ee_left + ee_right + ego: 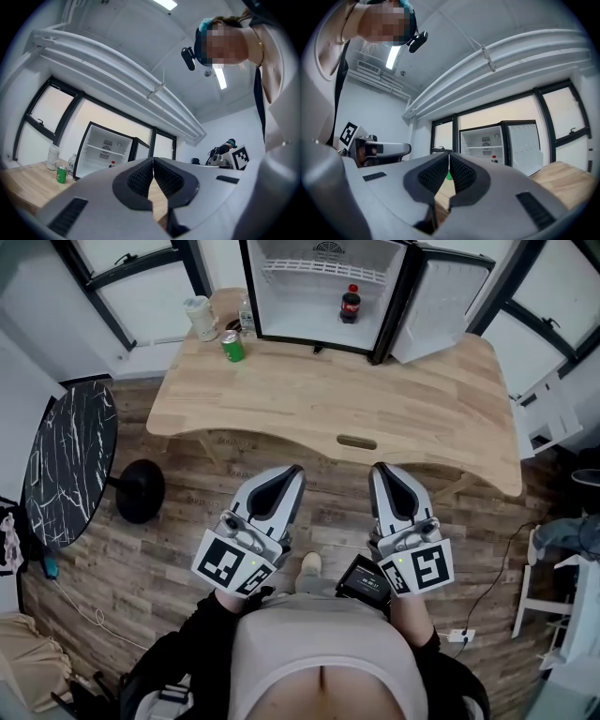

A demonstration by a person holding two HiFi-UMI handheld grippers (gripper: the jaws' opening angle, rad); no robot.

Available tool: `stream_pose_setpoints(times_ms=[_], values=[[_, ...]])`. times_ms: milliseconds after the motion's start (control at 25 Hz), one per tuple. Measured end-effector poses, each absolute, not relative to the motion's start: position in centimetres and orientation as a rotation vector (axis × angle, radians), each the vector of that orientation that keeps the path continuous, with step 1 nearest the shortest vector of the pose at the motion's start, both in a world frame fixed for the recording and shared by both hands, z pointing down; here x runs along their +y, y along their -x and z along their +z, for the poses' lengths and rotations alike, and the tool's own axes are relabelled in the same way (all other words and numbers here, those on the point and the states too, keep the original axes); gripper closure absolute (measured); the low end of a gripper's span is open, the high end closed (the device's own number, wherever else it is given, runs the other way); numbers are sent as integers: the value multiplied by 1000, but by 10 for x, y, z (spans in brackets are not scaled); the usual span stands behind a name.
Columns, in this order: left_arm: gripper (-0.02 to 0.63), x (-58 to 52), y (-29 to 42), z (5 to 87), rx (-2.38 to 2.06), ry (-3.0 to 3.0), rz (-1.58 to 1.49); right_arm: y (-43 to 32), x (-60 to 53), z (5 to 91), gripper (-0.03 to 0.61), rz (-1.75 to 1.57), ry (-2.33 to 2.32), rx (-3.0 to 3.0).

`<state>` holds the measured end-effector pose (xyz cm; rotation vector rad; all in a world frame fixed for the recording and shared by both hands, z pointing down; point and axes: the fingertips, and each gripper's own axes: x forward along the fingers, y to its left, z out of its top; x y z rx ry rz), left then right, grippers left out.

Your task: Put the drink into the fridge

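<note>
Both closed and empty, the left gripper (294,472) and right gripper (380,471) hover near; the left should open wide before reaching the green metal drink can (232,346), far left.

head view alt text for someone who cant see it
A person holds the left gripper and right gripper, both shut and empty, short of a wooden table. At its far edge an open mini fridge holds a cola bottle; a green can and white cup stand to its left.

office-like room, wooden desk (412,399), mini fridge (323,287)
</note>
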<state>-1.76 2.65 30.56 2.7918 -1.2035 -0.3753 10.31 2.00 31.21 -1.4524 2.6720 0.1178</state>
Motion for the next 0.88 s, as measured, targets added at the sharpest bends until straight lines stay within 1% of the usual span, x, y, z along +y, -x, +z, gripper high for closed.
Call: stream_pose_setpoints(times_ms=[520,880], values=[[606,158,66,312,-1199,-2793,-341,-57,159,313,548,114,1477,2644],[606,225,75,307,-1143,-2828,-354,-45,231,309,548,132,1517,2614]])
